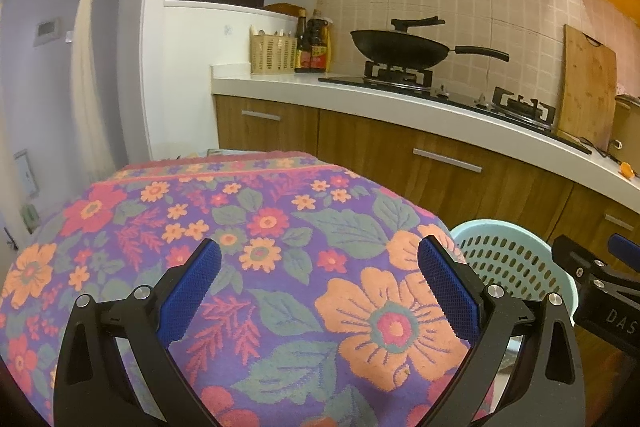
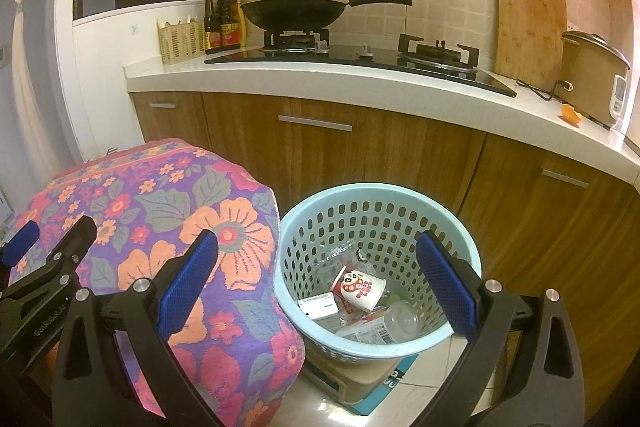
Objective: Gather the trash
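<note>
A light blue perforated trash basket (image 2: 296, 227) stands on the floor beside a table draped in a floral cloth (image 2: 168, 203). It holds a paper cup with a panda print (image 2: 360, 287), a small white box (image 2: 318, 307), a clear plastic bottle (image 2: 384, 325) and clear wrappers. My right gripper (image 2: 318, 281) is open and empty above the basket. My left gripper (image 1: 320, 291) is open and empty over the floral cloth (image 1: 260, 227); the basket (image 1: 508, 259) shows at its right, with the right gripper (image 1: 592, 267) beside it.
A kitchen counter (image 2: 360, 87) with wooden cabinets runs behind, carrying a wok (image 2: 292, 13) on a gas stove, sauce bottles, a utensil basket, a cutting board (image 2: 530, 27), a rice cooker (image 2: 596, 75) and an orange scrap (image 2: 571, 115). The basket sits on a cardboard box (image 2: 368, 383).
</note>
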A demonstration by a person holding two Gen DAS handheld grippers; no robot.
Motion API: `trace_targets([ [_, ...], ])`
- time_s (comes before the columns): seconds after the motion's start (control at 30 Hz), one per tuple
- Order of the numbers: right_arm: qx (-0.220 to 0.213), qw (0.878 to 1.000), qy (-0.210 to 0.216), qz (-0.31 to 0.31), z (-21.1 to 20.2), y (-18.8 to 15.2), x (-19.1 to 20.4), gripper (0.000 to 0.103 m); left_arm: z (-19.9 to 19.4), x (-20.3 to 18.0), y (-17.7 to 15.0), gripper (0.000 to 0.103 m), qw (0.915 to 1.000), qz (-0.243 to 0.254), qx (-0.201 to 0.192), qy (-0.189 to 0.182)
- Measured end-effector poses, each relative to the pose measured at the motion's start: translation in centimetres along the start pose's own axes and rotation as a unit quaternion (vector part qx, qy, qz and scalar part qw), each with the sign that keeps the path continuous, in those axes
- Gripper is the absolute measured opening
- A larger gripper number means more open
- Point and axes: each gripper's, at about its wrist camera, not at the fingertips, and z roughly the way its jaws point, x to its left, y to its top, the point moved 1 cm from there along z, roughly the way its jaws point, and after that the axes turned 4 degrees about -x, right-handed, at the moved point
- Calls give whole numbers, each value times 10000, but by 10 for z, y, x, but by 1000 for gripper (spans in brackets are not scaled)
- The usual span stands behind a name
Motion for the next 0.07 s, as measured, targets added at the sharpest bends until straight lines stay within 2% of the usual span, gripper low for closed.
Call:
trace_targets([
  [0.07, -6, 10000, -8, 3, -1, 1, 0, 95, -2, 0, 0, 95, 10000, 15, -43, 22],
])
